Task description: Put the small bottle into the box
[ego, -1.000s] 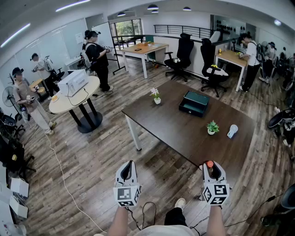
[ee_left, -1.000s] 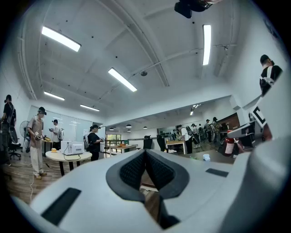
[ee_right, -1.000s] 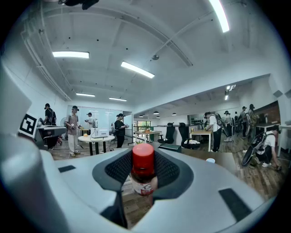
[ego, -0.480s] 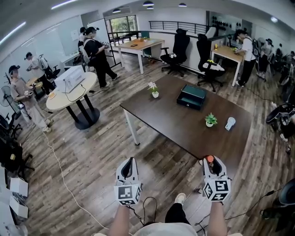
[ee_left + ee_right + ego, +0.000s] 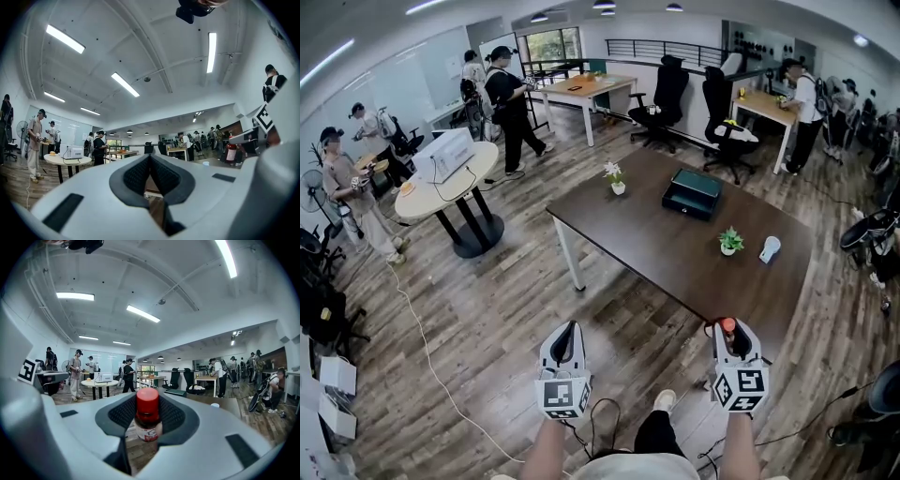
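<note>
The carry is in hand. The right gripper [image 5: 727, 336] is clamped on the bottle [image 5: 148, 419], jaws about half closed on its body, red cap up. The bottle is upright and level, at the near edge of the table [image 5: 656, 253]. The left gripper [image 5: 569, 333] is closed and empty, held over the floor [image 5: 487, 309] and clear of the table.

The box [image 5: 694, 194] sits on the far side of the table, well apart from the bottle, so nothing is placed yet. From here I cannot tell whether the box is open. If it is shut, the free left gripper would probably have to lift the lid.

The next move calls for a long reach across the table, or a walk along its left side, where the floor is open. A plant [image 5: 731, 241] and a white object [image 5: 770, 248] stand between the bottle and the box on the right. The bare tabletop left of the plant looks the safer line. A cable [image 5: 595, 422] loops near the feet.
</note>
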`<action>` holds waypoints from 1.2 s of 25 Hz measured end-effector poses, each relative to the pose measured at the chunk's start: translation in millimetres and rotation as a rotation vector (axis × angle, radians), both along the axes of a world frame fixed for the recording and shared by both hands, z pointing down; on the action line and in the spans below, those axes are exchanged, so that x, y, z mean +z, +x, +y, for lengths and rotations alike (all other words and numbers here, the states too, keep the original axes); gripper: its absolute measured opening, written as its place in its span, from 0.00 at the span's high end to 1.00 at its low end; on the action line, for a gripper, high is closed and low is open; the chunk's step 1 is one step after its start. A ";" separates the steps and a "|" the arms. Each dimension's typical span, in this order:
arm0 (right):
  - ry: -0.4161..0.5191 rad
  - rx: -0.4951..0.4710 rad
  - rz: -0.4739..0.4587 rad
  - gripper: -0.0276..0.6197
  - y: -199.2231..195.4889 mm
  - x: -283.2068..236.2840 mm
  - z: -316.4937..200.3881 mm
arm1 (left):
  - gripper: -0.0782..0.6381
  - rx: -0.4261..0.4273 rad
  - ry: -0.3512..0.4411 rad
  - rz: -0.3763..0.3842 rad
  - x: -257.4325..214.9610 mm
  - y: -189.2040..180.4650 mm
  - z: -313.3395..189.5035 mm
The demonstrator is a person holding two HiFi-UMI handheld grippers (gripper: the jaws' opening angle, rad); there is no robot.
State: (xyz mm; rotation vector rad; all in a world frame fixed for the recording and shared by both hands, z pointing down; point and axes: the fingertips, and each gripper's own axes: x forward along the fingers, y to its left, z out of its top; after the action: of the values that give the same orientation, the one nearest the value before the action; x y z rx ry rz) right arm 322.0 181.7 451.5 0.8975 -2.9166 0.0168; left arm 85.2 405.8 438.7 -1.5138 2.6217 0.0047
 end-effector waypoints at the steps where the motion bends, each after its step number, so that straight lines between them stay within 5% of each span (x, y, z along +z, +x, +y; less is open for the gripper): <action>1: -0.002 -0.001 0.000 0.74 -0.5 0.4 -0.7 | 0.89 0.001 -0.002 0.001 0.7 0.8 -0.7; 11: -0.019 -0.028 -0.005 0.74 -24.8 8.1 -33.9 | 0.89 -0.021 -0.025 -0.004 6.4 -13.5 -31.8; 30: -0.041 -0.050 -0.025 0.74 -96.7 -9.0 -204.6 | 0.89 0.012 -0.011 -0.003 -17.3 -70.0 -215.3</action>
State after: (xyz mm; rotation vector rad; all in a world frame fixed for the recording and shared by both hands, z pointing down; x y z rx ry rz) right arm 225.3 -22.8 442.5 0.8245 -2.9491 0.0853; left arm 15.2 190.4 421.4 -1.5313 2.6146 -0.0114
